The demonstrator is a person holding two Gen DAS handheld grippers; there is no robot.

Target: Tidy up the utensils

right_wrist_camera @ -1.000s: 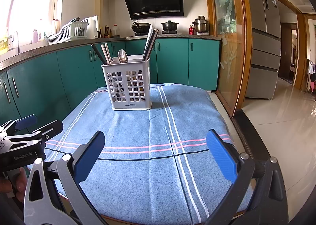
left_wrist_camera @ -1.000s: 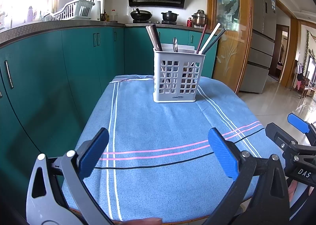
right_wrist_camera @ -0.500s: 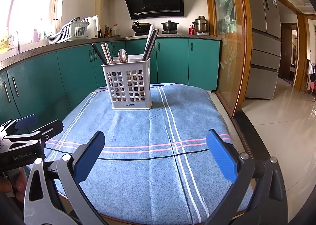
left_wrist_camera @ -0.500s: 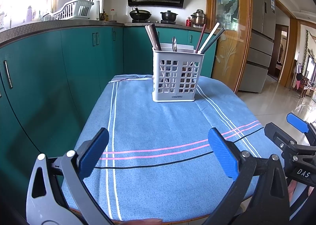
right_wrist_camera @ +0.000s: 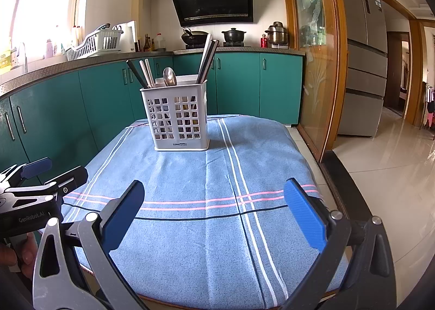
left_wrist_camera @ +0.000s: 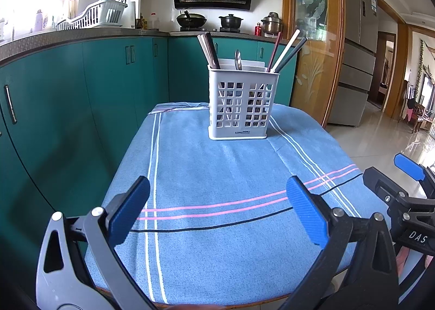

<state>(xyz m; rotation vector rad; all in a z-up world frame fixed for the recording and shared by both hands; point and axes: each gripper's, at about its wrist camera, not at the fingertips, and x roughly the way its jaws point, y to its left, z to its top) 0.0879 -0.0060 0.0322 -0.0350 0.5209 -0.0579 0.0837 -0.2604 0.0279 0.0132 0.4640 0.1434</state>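
Both grippers, left [left_wrist_camera: 217, 212] and right [right_wrist_camera: 212, 209], are being held at the worktop's [right_wrist_camera: 272, 269] near edge, jaws spread wide, gripping nothing. Utensil caddy [right_wrist_camera: 178, 119] is being left standing well beyond, toward the far edge.

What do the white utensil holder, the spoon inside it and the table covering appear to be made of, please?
Utensil holder: probably matte white moulded plastic, given its gridded cut-outs. Spoon: likely polished metal, silvery and reflective. Table covering: woven fabric, matte blue with stripes and creases.
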